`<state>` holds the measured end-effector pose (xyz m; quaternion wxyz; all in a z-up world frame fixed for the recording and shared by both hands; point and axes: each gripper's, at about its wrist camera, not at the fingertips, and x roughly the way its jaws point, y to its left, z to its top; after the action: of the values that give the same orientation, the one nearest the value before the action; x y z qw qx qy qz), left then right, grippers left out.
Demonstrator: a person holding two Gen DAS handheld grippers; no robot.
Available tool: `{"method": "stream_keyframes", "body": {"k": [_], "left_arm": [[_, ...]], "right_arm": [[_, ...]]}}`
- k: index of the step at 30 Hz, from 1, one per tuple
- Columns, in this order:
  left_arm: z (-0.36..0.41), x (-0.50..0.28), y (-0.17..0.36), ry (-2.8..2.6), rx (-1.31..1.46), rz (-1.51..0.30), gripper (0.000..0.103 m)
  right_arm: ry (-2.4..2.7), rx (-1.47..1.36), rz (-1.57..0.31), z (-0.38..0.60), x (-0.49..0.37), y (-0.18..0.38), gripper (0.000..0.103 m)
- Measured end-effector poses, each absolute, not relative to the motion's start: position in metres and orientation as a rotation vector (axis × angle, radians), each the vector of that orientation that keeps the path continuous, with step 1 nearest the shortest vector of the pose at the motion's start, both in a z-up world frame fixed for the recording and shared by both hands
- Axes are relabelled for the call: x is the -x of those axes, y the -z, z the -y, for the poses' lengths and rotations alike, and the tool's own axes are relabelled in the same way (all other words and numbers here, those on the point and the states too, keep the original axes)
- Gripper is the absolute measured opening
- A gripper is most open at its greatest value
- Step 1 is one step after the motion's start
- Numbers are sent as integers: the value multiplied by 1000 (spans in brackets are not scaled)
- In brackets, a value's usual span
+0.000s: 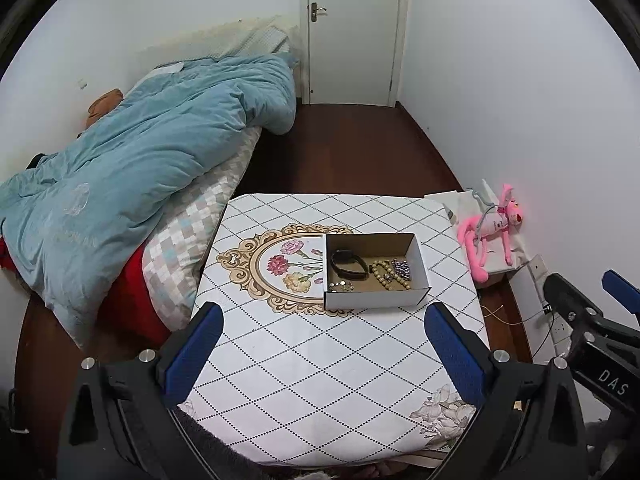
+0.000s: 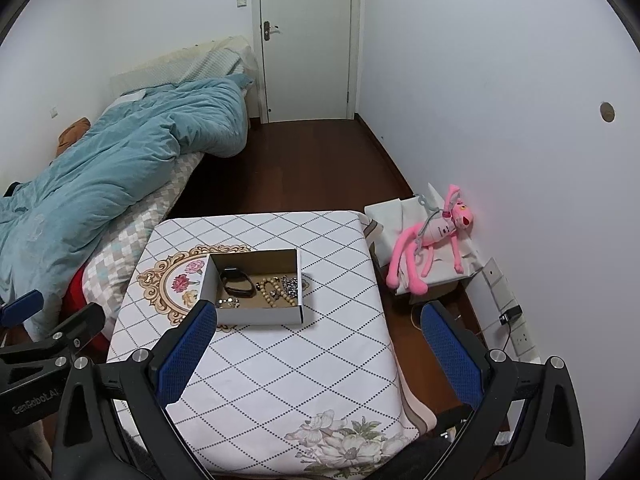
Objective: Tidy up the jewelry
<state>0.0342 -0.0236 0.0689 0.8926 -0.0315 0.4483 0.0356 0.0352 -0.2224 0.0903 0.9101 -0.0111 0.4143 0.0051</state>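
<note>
A small white cardboard box [image 1: 376, 300] sits on the table [image 1: 320, 380] with the patterned white cloth. Inside lie a black band [image 1: 349, 264], a beige bead string [image 1: 386, 276], a purple and silver bracelet [image 1: 402, 267] and a small sparkly piece [image 1: 341, 286]. The box [image 2: 260, 314] also shows in the right wrist view, with the black band [image 2: 238, 282] and beads [image 2: 272, 294] in it. My left gripper [image 1: 323, 344] is open and empty, held above the table's near side. My right gripper [image 2: 318, 344] is open and empty, near the table's right edge.
A bed with a blue duvet [image 1: 132, 168] stands left of the table. A pink plush toy [image 2: 432, 236] lies on a white box by the right wall. A power strip [image 2: 516, 328] runs along that wall. A closed door [image 1: 352, 32] is at the back.
</note>
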Motion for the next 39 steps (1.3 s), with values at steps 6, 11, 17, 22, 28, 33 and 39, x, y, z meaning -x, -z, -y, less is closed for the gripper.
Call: {"method": "stream_keyframes", "body": {"k": [6,11,17,22,28,33,39], "left_arm": [[22,-51,-61,-76,80,-974,103],[20,-68,-58,-99,80,-983,103],[17,-86,-50,-99,87,-1021,103],[18,-97,-45,-95,88,-1046,103],[19,-105,-35,-91,79,-1080,103],[21,-107,-31,-87,74,-1092,103],[21,-108,-30,-85,76,-1090,103]], "right_arm": [[-6,33,-871,222,-48,-88,103],[11,46,-864,219,-64,-89,103],[17,71,-885,217,-89,-82,103],[10,82,-919,213,-105,-71,103],[2,83,-961,212,-116,-57,103],[-1,87,-979,212,-120,-50,103],[-4,84,-987,213,-121,-48,103]]}}
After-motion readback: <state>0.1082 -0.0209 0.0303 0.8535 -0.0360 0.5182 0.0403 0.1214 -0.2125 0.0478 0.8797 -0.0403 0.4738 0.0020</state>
